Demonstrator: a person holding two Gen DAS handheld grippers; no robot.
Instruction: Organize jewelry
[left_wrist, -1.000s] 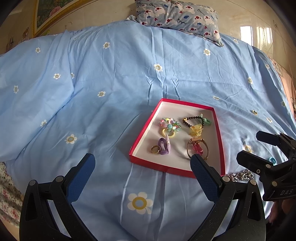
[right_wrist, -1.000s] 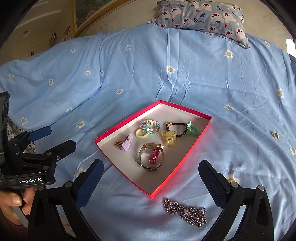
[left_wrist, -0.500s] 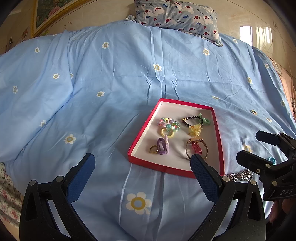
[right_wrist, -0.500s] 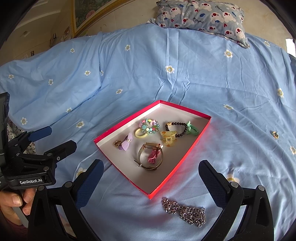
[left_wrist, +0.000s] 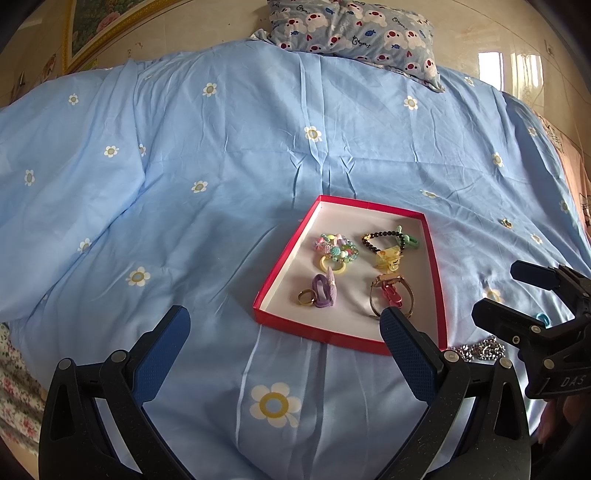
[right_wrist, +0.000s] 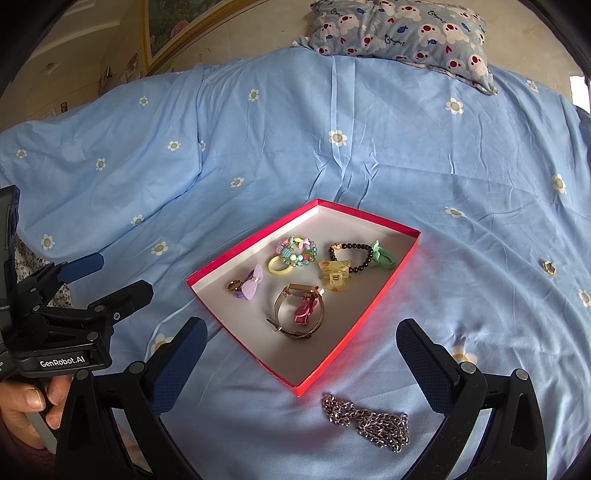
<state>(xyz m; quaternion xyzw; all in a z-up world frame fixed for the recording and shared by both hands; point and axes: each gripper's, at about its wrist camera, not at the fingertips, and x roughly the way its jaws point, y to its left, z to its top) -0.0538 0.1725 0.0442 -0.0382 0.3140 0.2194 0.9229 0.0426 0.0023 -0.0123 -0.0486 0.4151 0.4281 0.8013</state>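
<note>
A red-rimmed white tray (left_wrist: 279, 260) (right_wrist: 400, 260) lies on the blue bedspread and holds a beaded bracelet (right_wrist: 297, 251), a black bead bracelet (right_wrist: 351, 254), a yellow claw clip (right_wrist: 334, 275), a purple bow (right_wrist: 251, 284), a gold ring (right_wrist: 233, 285) and a gold bangle with a pink clip (right_wrist: 299, 310). A silver chain (right_wrist: 369, 424) (left_wrist: 480, 349) lies on the bedspread just in front of the tray. A small gold ring (right_wrist: 549, 267) and a teal ring (left_wrist: 542, 318) lie on the cover to the right. My left gripper (left_wrist: 284, 350) and right gripper (right_wrist: 301, 358) are open and empty.
A patterned pillow (right_wrist: 402, 29) lies at the head of the bed. A framed picture (left_wrist: 96, 26) hangs on the wall at back left. A floral cloth (left_wrist: 14, 398) shows at the bed's left edge.
Both views have barely shifted; the tray sits slightly higher in the left wrist view. Nothing was taken hold of or let go.
</note>
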